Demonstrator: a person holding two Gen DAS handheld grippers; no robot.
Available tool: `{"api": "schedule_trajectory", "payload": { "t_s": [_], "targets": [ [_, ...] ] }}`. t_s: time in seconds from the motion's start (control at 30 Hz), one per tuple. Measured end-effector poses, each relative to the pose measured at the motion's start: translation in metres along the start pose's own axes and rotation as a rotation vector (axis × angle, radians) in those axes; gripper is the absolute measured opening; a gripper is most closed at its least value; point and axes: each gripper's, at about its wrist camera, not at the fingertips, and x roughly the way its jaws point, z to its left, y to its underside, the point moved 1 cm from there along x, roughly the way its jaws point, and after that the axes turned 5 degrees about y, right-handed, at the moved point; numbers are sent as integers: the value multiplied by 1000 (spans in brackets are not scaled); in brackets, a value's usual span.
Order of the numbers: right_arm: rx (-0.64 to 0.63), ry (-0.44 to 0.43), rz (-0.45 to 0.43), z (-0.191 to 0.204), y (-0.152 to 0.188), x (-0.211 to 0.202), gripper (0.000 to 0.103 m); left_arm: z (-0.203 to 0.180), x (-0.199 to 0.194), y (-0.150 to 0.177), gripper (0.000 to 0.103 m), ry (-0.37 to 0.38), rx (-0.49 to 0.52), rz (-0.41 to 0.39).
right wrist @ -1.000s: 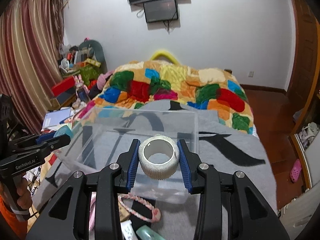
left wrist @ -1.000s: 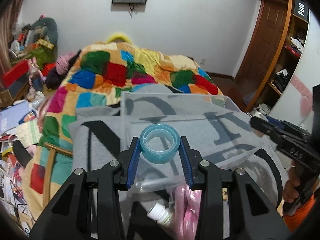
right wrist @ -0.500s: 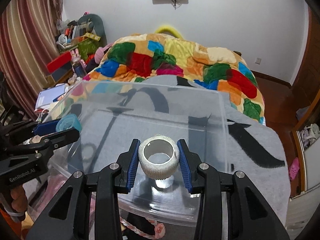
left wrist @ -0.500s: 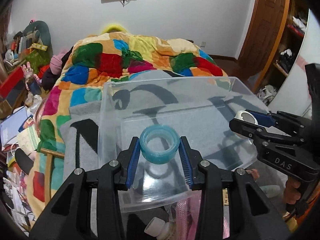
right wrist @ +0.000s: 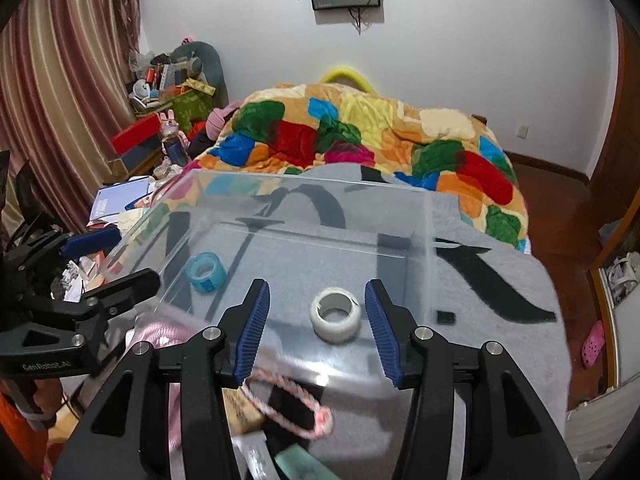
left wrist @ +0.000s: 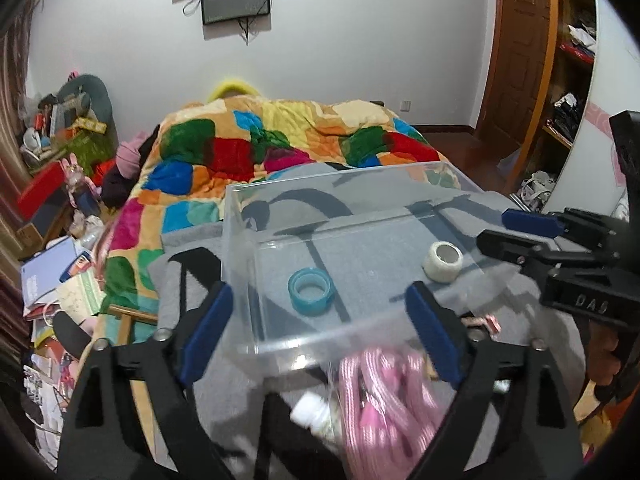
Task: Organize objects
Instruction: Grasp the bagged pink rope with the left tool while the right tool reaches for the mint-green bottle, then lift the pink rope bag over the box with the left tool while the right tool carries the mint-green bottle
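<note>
A clear plastic box [left wrist: 240,240] [right wrist: 424,216] sits on a grey blanket on the bed. A blue tape roll [left wrist: 312,291] [right wrist: 206,272] lies on the box floor at the left. A white tape roll [left wrist: 443,261] [right wrist: 335,314] lies on the floor at the right. My left gripper [left wrist: 320,336] is open and empty, just above the box's near wall. My right gripper [right wrist: 318,336] is open and empty, above the near wall with the white roll between its fingers' line. Each gripper shows at the edge of the other's view.
Loose items lie in front of the box: pink rope [left wrist: 384,392] [right wrist: 288,400], a small white bottle [left wrist: 310,410], a green item [right wrist: 304,460]. A patchwork quilt [left wrist: 280,148] covers the bed behind. Clutter piles at the left [left wrist: 60,280]; a shelf and door stand right [left wrist: 560,80].
Both grippers opened and let go of their rolls; the blue and white rolls now lie on the box floor. Both grippers have pulled back toward the near wall.
</note>
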Motion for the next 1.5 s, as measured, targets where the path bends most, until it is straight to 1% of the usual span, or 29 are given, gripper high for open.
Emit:
{"api": "schedule_trajectory", "payload": {
  "t_s": [0.07,0.2,0.27,0.37,0.5,0.57,0.6,0.67,0.73,0.87,0.93,0.97,1.0,1.03,1.13,1.2,1.27,1.5],
  "targets": [
    [-7,5,-13,-3,8,-11,47,-6,-7,7,96,-14,21,-9],
    [-21,8,-10,-10,28,-25,47,-23,-7,23,97,-17,73,14],
    [-47,41,-17,-10,39,-31,48,-30,-4,32,97,-13,97,28],
    [-62,38,4,-12,55,-34,47,-42,4,47,97,-6,115,61],
    [-78,25,42,-13,75,-34,47,-49,14,61,97,13,103,100],
    [-85,15,67,-13,84,-30,48,-52,23,65,98,35,101,135],
    [-89,14,78,-13,88,-28,47,-55,25,68,100,27,110,133],
    [-98,13,103,-12,98,-22,47,-58,31,72,100,-10,136,133],
    [-91,-22,116,-14,103,-19,47,-63,33,75,100,-35,157,125],
    [-104,-50,143,-11,108,-13,47,-73,39,79,100,-85,220,107],
    [-118,-45,135,-9,110,-11,45,-73,39,80,91,-85,228,93],
    [-125,-42,131,-8,110,-12,37,-73,38,80,75,-92,226,84],
    [-127,-44,131,-7,111,-12,27,-72,37,79,70,-89,226,86],
    [-125,-54,130,-6,111,-14,24,-69,36,79,68,-79,217,83],
    [-109,-63,126,-6,113,-17,23,-64,28,79,58,-58,192,63],
    [-92,-61,113,-7,113,-20,23,-58,19,79,51,-25,164,49],
    [-74,-64,99,-8,111,-24,23,-54,13,78,48,11,138,43],
    [-23,-79,20,-12,93,-49,23,-40,-11,74,46,92,71,6]
  ]
}}
